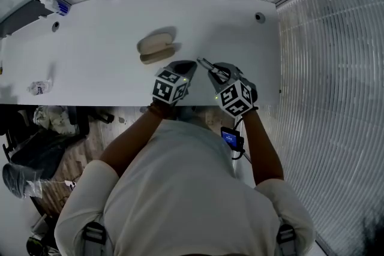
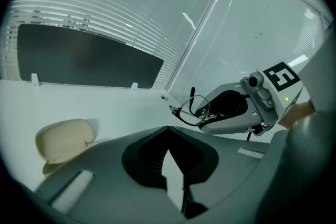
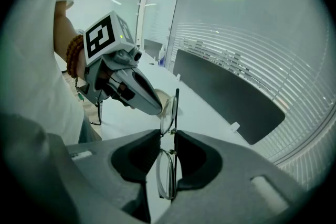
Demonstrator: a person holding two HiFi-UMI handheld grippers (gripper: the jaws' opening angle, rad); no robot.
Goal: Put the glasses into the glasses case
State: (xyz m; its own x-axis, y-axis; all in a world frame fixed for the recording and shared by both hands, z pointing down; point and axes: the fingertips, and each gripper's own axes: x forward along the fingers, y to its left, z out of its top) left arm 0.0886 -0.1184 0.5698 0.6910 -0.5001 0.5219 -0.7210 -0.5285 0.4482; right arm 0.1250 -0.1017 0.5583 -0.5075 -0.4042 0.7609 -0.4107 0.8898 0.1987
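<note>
Glasses (image 3: 169, 147) stand edge-on between the fingers of the right gripper (image 3: 168, 134), which are clamped on the frame at the bridge. One lens sits beyond the tips and one back in the throat, and the temples look folded. We hold them in the air over the near edge of the counter (image 1: 108, 33). They are to the right of the glasses case (image 1: 156, 47) and apart from it. The case lies on the counter and appears open.

To do this carry well, we judge that the grip should stay even but light, since the bridge is thin and a lens could twist out. We should bring the glasses over the case's lower shell and turn them flat, lenses level, before lowering. We should let go only once the frame rests inside.

The left gripper (image 2: 168, 131) has its fingers together on nothing. It points gently downward towards the case, well placed to steady the shell. The right one tilts more steeply down, its tips just beside the left's.
</note>
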